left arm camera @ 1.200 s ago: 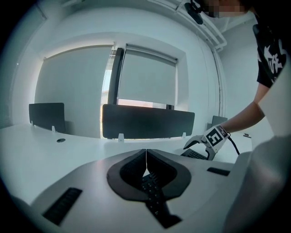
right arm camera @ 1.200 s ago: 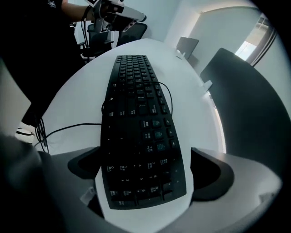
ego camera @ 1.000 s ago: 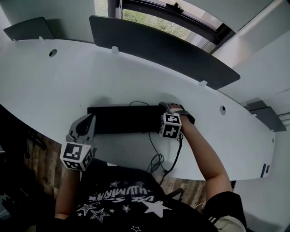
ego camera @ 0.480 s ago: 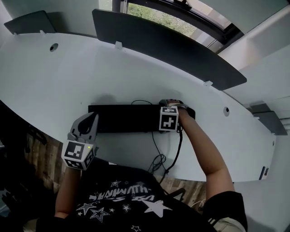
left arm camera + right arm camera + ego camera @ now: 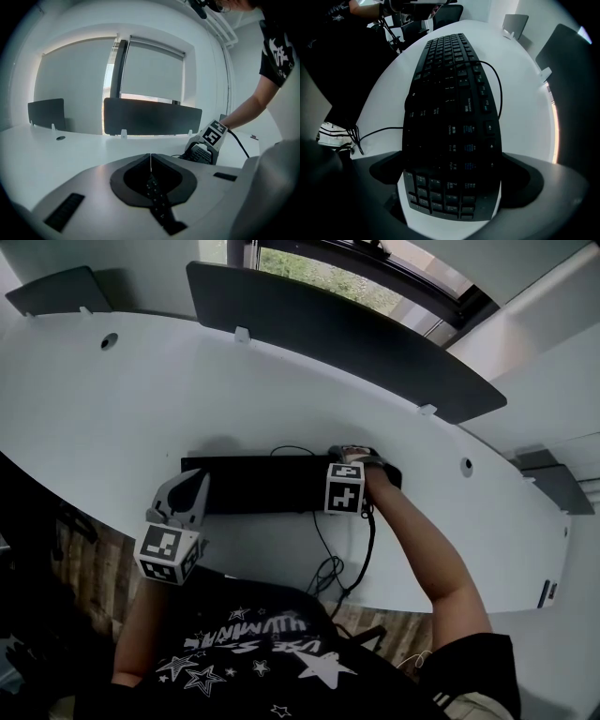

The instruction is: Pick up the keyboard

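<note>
At the keyboard's [image 5: 450, 93] number-pad end my right gripper [image 5: 452, 161] clamps both long edges — stiff, probably light; left gripper [image 5: 150, 159] closed, empty.

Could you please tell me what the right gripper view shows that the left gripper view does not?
Only the right gripper view: the keys of the keyboard close up, its end between the parted jaws of the right gripper, and its cable looping over the desk. Only the left gripper view: the left gripper shut and empty, and the window blinds. Both: keyboard, white desk, a dark divider panel.
</note>
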`<state>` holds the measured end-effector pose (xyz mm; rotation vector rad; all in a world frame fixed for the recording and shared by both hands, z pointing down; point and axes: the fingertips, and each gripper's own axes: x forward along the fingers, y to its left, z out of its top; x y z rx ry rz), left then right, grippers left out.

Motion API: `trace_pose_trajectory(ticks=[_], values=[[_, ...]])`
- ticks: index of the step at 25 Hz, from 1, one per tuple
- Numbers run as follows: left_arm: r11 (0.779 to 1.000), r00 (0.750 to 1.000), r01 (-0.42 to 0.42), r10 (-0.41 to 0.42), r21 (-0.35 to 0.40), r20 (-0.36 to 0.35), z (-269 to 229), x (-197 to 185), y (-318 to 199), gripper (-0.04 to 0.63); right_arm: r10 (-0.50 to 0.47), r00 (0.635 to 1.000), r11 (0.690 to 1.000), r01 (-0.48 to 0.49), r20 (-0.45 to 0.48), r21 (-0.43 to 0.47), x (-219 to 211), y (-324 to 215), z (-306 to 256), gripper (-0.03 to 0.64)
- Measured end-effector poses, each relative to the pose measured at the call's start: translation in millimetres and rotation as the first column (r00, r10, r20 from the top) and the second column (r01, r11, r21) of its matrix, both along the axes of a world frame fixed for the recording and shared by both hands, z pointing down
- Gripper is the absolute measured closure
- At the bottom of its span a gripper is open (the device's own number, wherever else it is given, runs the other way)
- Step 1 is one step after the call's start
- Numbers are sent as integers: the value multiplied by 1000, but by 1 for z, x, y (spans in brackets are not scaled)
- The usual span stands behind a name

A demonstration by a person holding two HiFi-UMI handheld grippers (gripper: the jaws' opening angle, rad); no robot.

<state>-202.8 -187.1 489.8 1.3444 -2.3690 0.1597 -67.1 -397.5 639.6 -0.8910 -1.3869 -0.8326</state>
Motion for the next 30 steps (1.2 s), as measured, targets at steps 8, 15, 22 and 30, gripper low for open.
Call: trace_pose_trajectory(ticks=[8, 15, 22, 30], values=[[986, 988, -123, 132, -111, 83, 8, -3, -18, 586, 63, 981, 992, -82, 186, 98, 2, -3, -11, 35], [907, 920, -337, 375, -253, 118, 12, 11, -60, 505, 48, 961, 979, -100, 273, 177, 3, -5, -18, 37], [740, 813, -511, 582, -437, 35, 33, 15, -79, 388, 20, 923, 960, -124, 384, 250, 5, -6, -28, 38], [442, 639, -683, 747, -581, -183, 63, 38, -78, 382, -18, 869, 949, -141, 495, 281, 6, -3, -35, 38]])
